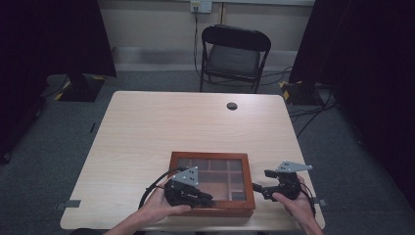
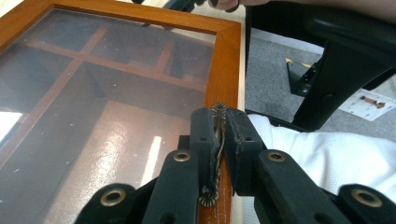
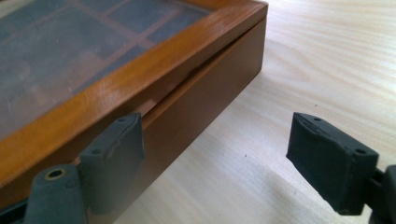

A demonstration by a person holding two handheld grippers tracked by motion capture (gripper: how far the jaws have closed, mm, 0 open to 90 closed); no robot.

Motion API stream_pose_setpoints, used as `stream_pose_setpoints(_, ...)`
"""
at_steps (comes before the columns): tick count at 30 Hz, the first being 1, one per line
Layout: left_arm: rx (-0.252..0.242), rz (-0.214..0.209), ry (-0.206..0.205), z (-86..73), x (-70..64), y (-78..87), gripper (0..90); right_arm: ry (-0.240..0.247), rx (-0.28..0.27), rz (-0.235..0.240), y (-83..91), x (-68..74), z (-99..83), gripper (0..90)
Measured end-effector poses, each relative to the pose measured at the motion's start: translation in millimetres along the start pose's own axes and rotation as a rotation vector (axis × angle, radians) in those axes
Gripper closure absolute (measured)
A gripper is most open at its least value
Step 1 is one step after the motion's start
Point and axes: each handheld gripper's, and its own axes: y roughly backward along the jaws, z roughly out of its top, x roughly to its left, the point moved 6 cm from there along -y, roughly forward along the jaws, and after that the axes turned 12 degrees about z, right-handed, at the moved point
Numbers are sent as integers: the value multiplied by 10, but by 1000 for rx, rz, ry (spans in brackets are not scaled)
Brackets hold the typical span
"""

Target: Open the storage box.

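A shallow wooden box [image 1: 211, 157] with a glass lid over several compartments sits at the table's near edge. My left gripper [image 1: 208, 199] is at the box's front rim. In the left gripper view it [image 2: 219, 122] is shut on a small brass latch [image 2: 218, 111] on the lid's wooden frame [image 2: 227, 60]. My right gripper [image 1: 259, 190] stands open at the box's right side. In the right gripper view it [image 3: 219, 140] has one finger [image 3: 116, 144] against the box's side wall [image 3: 196, 93], near the seam under the lid. The other finger [image 3: 327, 158] hangs over bare table.
The light wooden table [image 1: 161, 127] has a round cable hole [image 1: 232, 105] at its far side. A black folding chair [image 1: 234, 54] stands behind it. Dark curtains and floor cables flank the table. A white garment [image 2: 317, 154] shows beside the box's front edge.
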Motion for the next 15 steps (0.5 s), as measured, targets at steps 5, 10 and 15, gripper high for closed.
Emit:
stream_pose_setpoints(5, 13, -22, 15, 48, 30, 37, 821, 18, 33, 12, -30, 27, -28, 178)
stream_pose_setpoints(10, 26, -33, 21, 130, 61, 103, 821, 58, 11, 63, 1, 114, 20, 169)
stream_pose_setpoints(15, 21, -47, 28, 166, 84, 137, 819, 75, -4, 81, -2, 176, 50, 183)
